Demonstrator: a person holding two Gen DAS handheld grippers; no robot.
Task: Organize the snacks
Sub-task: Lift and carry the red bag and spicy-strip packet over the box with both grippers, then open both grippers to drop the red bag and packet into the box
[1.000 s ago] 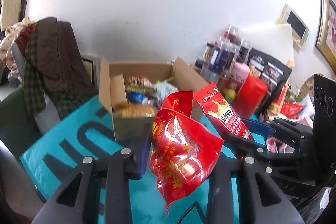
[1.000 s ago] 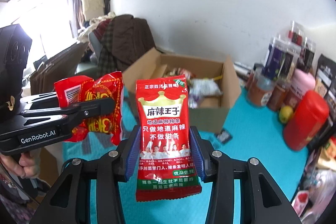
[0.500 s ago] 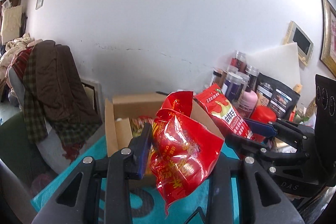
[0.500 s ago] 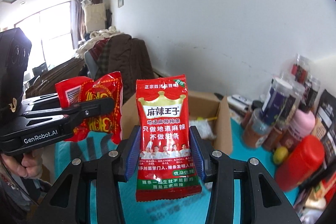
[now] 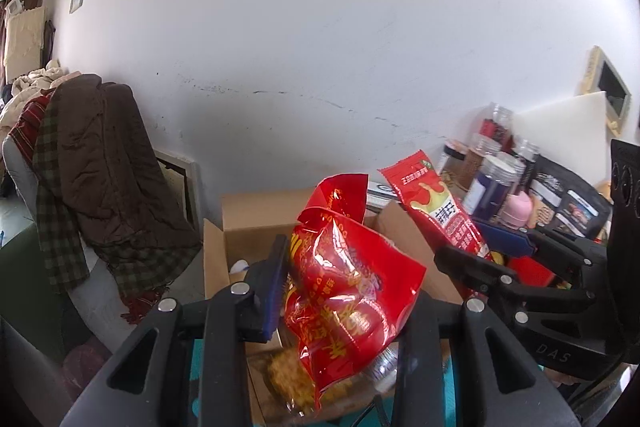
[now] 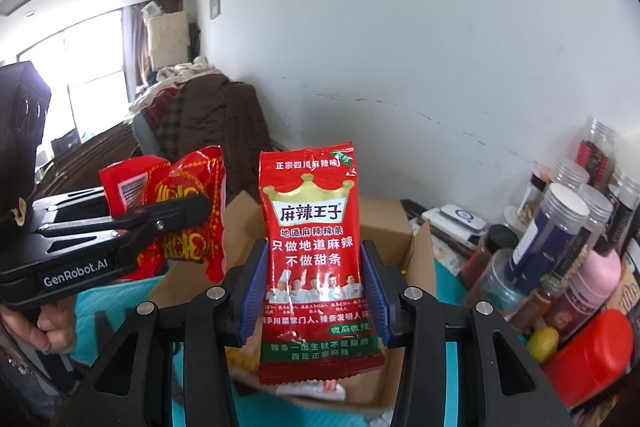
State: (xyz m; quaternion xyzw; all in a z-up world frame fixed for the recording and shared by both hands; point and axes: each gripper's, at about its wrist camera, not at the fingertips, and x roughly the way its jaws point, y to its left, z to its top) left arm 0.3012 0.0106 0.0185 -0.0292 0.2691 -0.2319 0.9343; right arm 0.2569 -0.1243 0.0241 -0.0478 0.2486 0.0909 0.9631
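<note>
My left gripper (image 5: 344, 287) is shut on a crinkled shiny red snack bag (image 5: 344, 291) and holds it above the open cardboard box (image 5: 256, 215). My right gripper (image 6: 316, 291) is shut on a flat red spicy-strip packet with a gold crown (image 6: 316, 247), upright, over the same box (image 6: 384, 215). Each gripper shows in the other's view: the right one with its packet (image 5: 444, 215) to the right, the left one with its bag (image 6: 188, 211) to the left. Snacks lie inside the box (image 5: 288, 379).
Jars and bottles (image 6: 560, 227), a pink bottle (image 6: 588, 283), a red canister (image 6: 592, 355) and a lemon (image 6: 542, 343) crowd the right by the wall. A teal cloth (image 6: 100, 311) covers the table. A coat-draped chair (image 5: 92, 163) stands left.
Both grippers with their packets have moved forward over the box and tilted up; the box now lies close beneath them and more wall shows.
</note>
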